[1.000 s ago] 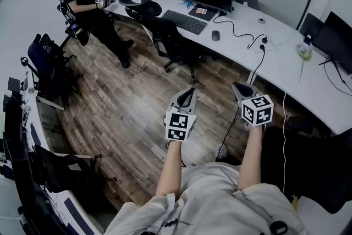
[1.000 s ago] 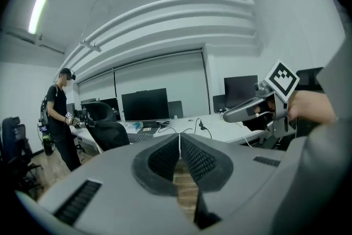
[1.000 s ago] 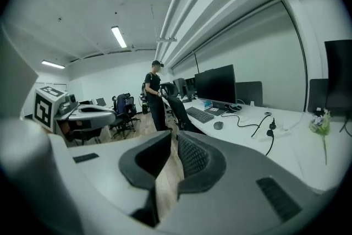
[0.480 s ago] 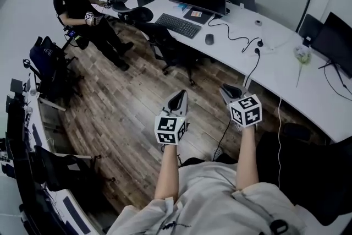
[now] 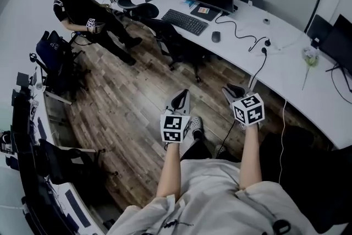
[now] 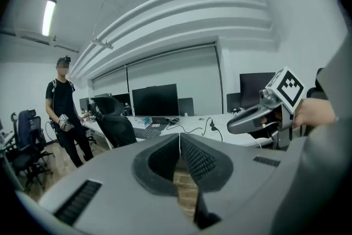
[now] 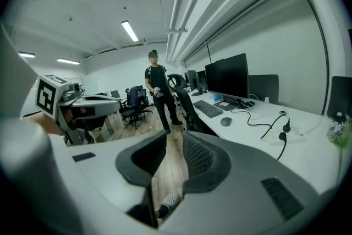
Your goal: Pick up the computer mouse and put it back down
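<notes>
Mouse [image 5: 215, 36]: too small for me to make out buttons or a cable.
Right monitor [image 5: 342, 37]: cut off by the head view's edge.
Shoe [image 5: 196, 125]: mine, half hidden behind my left gripper [image 5: 183, 94].
Held object [image 5: 91, 25]: the person [image 5: 77, 5] grips it, and it is too small to name.

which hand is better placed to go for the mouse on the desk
Likely right. The right tool is nearer the desk and the mouse, and its jaws have just been opening, with nothing between them. The left tool is shut and farther off.
</notes>
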A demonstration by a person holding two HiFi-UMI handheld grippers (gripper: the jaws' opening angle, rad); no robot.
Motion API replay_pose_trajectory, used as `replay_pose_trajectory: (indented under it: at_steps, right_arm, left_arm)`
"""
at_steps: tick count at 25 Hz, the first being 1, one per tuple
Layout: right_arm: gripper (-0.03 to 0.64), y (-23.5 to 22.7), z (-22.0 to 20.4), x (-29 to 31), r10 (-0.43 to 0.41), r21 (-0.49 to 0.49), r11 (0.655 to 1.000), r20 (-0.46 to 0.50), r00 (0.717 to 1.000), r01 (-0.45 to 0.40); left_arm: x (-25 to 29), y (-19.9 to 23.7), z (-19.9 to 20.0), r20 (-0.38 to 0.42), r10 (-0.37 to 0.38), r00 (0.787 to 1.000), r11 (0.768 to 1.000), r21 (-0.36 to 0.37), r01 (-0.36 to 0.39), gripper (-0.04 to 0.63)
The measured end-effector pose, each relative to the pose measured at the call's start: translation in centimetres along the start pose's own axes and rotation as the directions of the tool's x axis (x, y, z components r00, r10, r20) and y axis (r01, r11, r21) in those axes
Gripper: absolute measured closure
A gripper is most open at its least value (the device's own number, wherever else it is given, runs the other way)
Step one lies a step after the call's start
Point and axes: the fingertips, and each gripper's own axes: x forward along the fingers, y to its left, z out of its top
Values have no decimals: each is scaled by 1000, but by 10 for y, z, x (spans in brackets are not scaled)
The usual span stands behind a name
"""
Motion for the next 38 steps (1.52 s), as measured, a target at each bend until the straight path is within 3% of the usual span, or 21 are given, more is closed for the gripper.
replay_pose_trajectory:
  at_steps: [7,18,29,38]
  right_arm:
    - [511,-34,17,11,-49,4,999,10,999,49]
    - [452,-89,54,74,-118,30,993,-5,993,118]
    - [434,-143,78,149,-150,53,987,-61,987,154]
    - [431,-172,78,213,-180,78,979,-124,976,191]
  left_arm:
    - [33,7,13,28,-51,998,997,-52,52,571]
    - [127,61,40,112,-128,985,982,-127,142,560]
    - [225,116,47,86,-187,978,967,-161,199,463]
    - [286,160,40,103,-235,967,940,-228,253,454]
